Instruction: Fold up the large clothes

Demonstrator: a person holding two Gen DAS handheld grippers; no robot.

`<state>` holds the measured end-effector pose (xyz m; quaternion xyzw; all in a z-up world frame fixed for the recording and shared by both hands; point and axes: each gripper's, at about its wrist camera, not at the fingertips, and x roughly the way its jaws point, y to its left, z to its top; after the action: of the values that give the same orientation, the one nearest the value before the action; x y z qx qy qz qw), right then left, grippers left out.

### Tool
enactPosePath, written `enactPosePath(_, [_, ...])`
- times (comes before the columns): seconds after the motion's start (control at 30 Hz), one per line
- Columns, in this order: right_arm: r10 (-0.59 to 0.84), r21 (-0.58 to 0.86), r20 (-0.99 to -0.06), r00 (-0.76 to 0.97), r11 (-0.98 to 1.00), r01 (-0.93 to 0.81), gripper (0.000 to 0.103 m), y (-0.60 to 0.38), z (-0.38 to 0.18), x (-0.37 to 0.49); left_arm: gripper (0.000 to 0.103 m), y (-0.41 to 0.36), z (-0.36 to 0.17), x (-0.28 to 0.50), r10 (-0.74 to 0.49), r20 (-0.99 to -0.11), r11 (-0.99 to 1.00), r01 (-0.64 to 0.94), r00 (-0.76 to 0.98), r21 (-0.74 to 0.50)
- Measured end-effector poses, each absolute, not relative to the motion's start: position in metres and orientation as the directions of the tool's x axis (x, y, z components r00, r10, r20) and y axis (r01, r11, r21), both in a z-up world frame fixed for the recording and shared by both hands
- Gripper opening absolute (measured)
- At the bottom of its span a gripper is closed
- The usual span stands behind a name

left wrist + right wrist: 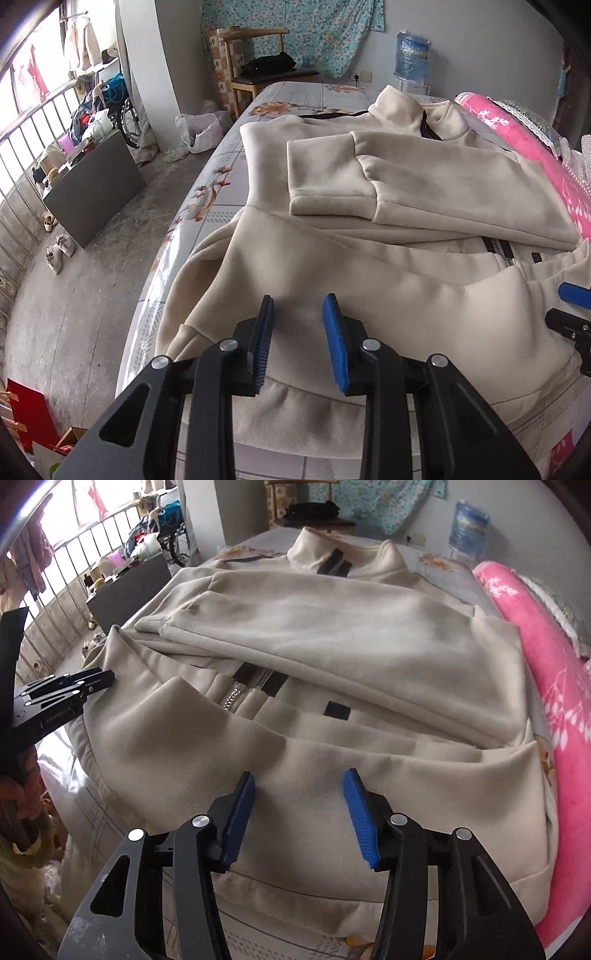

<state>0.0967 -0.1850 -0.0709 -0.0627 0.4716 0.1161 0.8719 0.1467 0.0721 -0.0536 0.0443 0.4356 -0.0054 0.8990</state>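
A cream zip-front jacket (369, 258) lies spread on the bed, front up, with both sleeves (332, 177) folded across its chest. My left gripper (299, 306) hovers over the lower left part near the hem, jaws apart, cloth showing in the gap with no pinch visible. My right gripper (300, 775) stands over the lower right part of the jacket (332, 672), jaws wider apart, nothing gripped. Each gripper shows at the edge of the other's view: the right gripper (569, 308) and the left gripper (107, 677).
The bed (221, 166) has a floral sheet, and its left edge drops to a concrete floor (92, 295) with shoes (59, 251) and a dark board (96, 188). A rolled pink blanket (546, 672) lines the right side. A wooden chair (255, 55) and a water bottle (412, 55) stand beyond the bed.
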Motion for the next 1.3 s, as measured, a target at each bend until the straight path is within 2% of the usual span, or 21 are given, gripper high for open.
enactPosePath(0.03, [0.129, -0.026, -0.834, 0.537, 0.962, -0.272, 0.035, -0.182, -0.071, 0.093, 0.018, 0.07, -0.054, 0.145, 0.023, -0.78, 0.995, 0.06, 0.625, 0.077])
enactPosePath(0.07, [0.136, -0.024, -0.832, 0.538, 0.96, -0.28, 0.02, -0.182, -0.071, 0.092, 0.012, 0.069, -0.055, 0.144, 0.018, -0.776, 0.995, 0.067, 0.63, 0.077])
enactPosePath(0.1, [0.12, -0.039, -0.831, 0.544, 0.962, -0.271, 0.009, -0.183, -0.07, 0.092, 0.01, 0.066, -0.055, 0.144, 0.016, -0.772, 0.994, 0.072, 0.635, 0.08])
enactPosePath(0.13, [0.125, -0.037, -0.83, 0.544, 0.96, -0.278, 0.005, -0.184, -0.069, 0.092, 0.004, 0.064, -0.055, 0.143, 0.02, -0.766, 0.993, 0.077, 0.643, 0.09])
enactPosePath(0.2, [0.13, -0.032, -0.828, 0.545, 0.96, -0.278, 0.001, -0.185, -0.067, 0.091, 0.002, 0.063, -0.055, 0.143, 0.018, -0.754, 0.993, 0.079, 0.657, 0.092])
enactPosePath(0.33, [0.122, -0.052, -0.774, 0.622, 0.966, -0.253, 0.001, -0.186, -0.041, 0.081, 0.001, 0.074, -0.041, 0.135, -0.032, -0.726, 0.997, 0.068, 0.687, 0.02])
enactPosePath(0.5, [0.098, -0.085, -0.694, 0.713, 0.973, -0.216, 0.001, -0.187, -0.008, 0.075, 0.001, 0.083, -0.007, 0.126, -0.032, -0.623, 0.999, 0.051, 0.782, 0.013])
enactPosePath(0.63, [0.054, -0.123, -0.703, 0.71, 0.973, -0.195, 0.001, -0.183, -0.025, 0.092, 0.002, 0.082, -0.02, 0.144, -0.035, -0.633, 0.998, 0.057, 0.774, 0.015])
enactPosePath(0.77, [0.03, -0.132, -0.738, 0.674, 0.973, -0.188, 0.001, -0.182, -0.055, 0.106, 0.002, 0.073, -0.042, 0.155, 0.014, -0.655, 0.995, 0.054, 0.755, 0.084])
enactPosePath(0.93, [0.014, -0.153, -0.71, 0.704, 0.973, -0.174, 0.001, -0.179, -0.046, 0.102, 0.002, 0.071, -0.039, 0.15, 0.036, -0.634, 0.992, 0.047, 0.772, 0.113])
enactPosePath(1.07, [0.035, -0.109, -0.741, 0.67, 0.979, -0.172, 0.001, -0.185, -0.062, 0.116, 0.002, 0.069, -0.055, 0.162, 0.052, -0.681, 0.991, 0.045, 0.73, 0.124])
enactPosePath(1.17, [0.049, -0.084, -0.75, 0.66, 0.982, -0.168, 0.001, -0.188, -0.071, 0.119, 0.002, 0.066, -0.061, 0.163, 0.073, -0.684, 0.988, 0.043, 0.726, 0.151])
enactPosePath(1.23, [0.06, -0.072, -0.76, 0.647, 0.982, -0.175, 0.003, -0.19, -0.069, 0.119, 0.002, 0.062, -0.063, 0.163, 0.089, -0.682, 0.983, 0.044, 0.726, 0.176])
enactPosePath(1.3, [0.09, -0.025, -0.77, 0.631, 0.985, -0.171, 0.016, -0.201, -0.064, 0.118, 0.002, 0.06, -0.064, 0.163, 0.109, -0.681, 0.978, 0.047, 0.724, 0.206])
